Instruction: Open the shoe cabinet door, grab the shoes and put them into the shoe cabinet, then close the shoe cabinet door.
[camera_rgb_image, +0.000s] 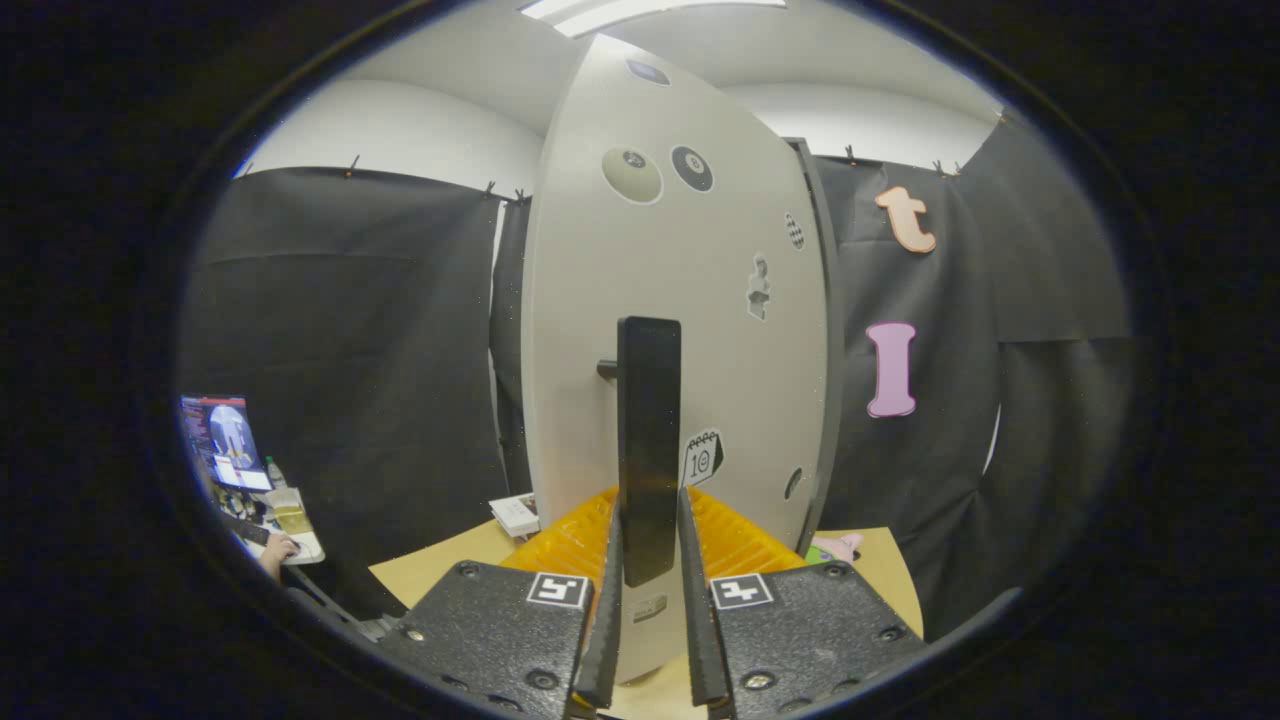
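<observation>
The gripper (648, 545) has its two fingers set close on either side of the black door handle (649, 440), a tall upright bar that stands off the pale shoe cabinet door (690, 330) on a short stub. The lower end of the bar sits right between the fingers, and they look to be pressing on its two flanks, so I judge the handle clamped rather than merely straddled (no gap shows on either side).

The handle's long axis runs straight up and down, in line with the fingers' gap, and it lies dead ahead of the gripper. The door carries a few stickers (702, 458) and presents its outer face, slightly turned, with a dark cabinet edge (820, 330) showing along its right side. That edge is the relation the next move hinges on: if the hinge sits there, the pull has to sweep in an arc toward the gripper, not straight back.

Just beyond the fingers, at the foot of the door, lies a ridged yellow-orange tray (570, 540) on a tan table top (440, 570), with a small box (516, 514) beside it. I cannot make out the shoes. Farther off, beyond the table, a person's hand (281, 548) rests near a lit screen (224, 442).
</observation>
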